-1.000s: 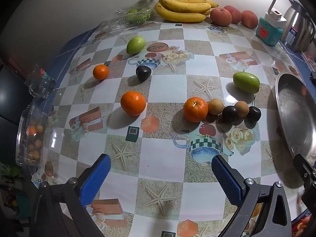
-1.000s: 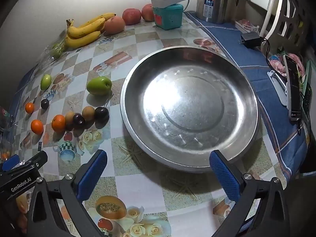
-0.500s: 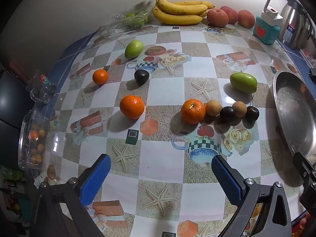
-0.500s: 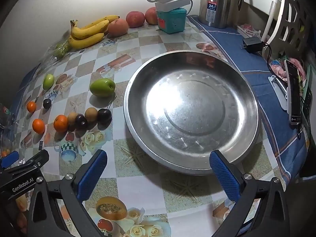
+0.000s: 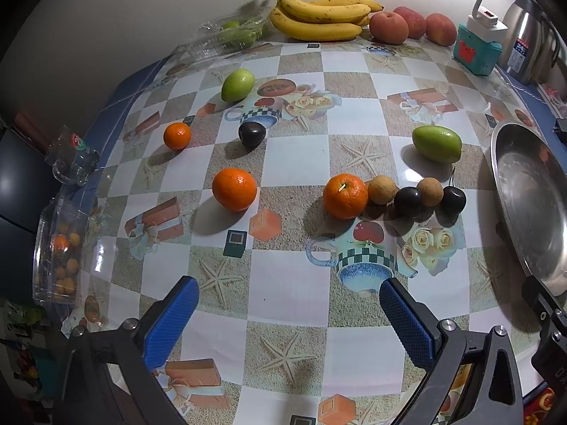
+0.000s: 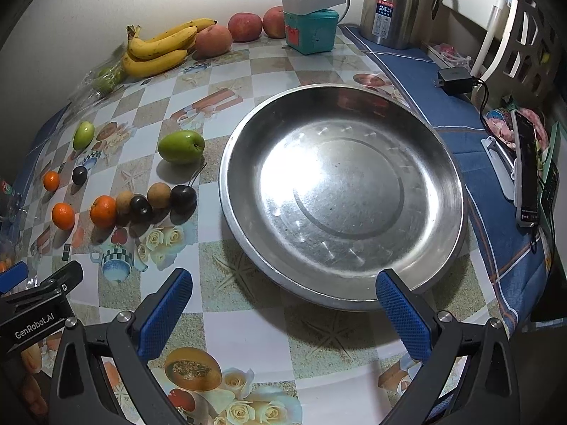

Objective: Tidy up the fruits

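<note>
Left claw (image 5: 288, 313) (wide open) well short of orange (image 5: 345, 196).

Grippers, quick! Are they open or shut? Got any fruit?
Left gripper: open, holding nothing, above the tablecloth.
Right gripper: open, holding nothing, at the near rim of the steel basin.

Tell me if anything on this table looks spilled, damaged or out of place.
Nothing spilled or damaged. The oranges, green fruits and small dark fruits lie loose on the tablecloth, while the steel pan holds nothing.
</note>
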A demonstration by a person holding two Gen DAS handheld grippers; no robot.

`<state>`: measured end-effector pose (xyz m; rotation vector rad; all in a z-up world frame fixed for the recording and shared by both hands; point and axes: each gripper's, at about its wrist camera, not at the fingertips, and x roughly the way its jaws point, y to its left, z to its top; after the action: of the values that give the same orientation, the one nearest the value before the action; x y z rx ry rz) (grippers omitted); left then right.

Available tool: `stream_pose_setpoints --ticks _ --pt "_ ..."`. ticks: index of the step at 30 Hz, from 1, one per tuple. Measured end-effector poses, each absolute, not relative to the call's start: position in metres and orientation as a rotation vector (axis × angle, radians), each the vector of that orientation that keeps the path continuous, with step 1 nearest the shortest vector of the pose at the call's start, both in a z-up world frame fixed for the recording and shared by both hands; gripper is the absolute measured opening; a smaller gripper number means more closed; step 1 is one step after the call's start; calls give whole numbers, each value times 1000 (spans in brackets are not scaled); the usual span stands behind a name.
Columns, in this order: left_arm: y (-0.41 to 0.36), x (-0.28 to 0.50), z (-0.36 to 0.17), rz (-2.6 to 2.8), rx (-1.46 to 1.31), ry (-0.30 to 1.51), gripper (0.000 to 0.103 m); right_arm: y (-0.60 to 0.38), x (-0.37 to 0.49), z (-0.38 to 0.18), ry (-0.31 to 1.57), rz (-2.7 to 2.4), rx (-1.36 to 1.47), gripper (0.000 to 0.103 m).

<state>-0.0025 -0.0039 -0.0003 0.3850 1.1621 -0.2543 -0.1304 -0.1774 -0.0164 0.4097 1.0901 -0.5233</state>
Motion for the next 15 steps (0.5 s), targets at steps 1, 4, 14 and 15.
stream_pose_setpoints --ticks 1,4,14,15 --pt "-4 -2 0 -254 386 1162 103 -178 -131 -17 1091 -527 411 103" --pt "-4 -3 0 -255 385 1161 103 -178 -131 -16 1091 -528 412 103" --pt "-4 -2 0 -254 386 1162 103 -177 -131 -19 1099 -529 419 103" --pt "-4 -2 -1 -253 386 1163 103 -177 -131 -20 1101 -529 420 103"
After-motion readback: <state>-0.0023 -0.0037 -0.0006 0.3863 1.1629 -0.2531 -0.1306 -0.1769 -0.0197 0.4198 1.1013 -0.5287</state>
